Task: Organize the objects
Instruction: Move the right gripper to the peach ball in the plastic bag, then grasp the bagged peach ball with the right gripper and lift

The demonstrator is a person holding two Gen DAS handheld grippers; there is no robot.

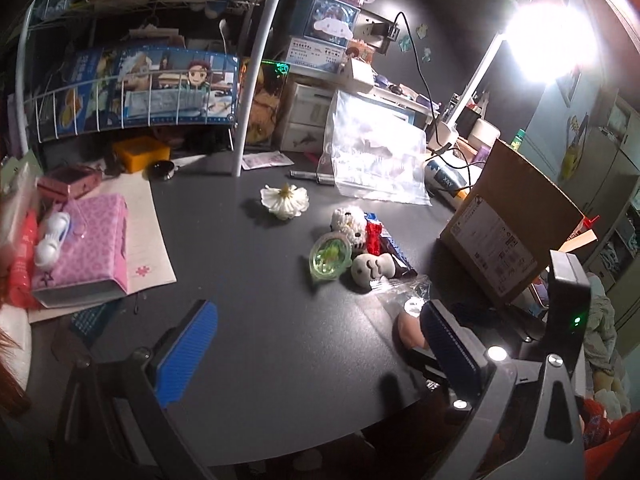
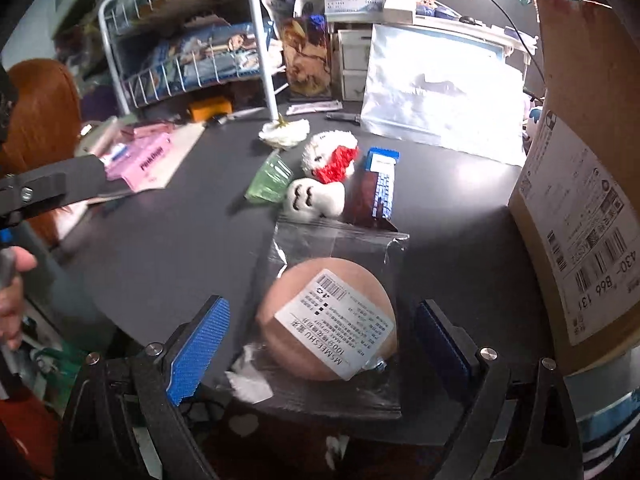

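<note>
My right tool (image 2: 322, 350) is wide open, holding nothing. The bagged pink sponge (image 2: 328, 332) lies between its fingers on the table (image 2: 160, 248). I should go lower, then squeeze softly around the middle.

A dark table (image 1: 248, 320) fills the room's foreground. Behind the table stands a white wire rack (image 1: 132, 92), and right of the rack a bright lamp (image 1: 548, 36) glares against a dark wall (image 1: 452, 12).
</note>
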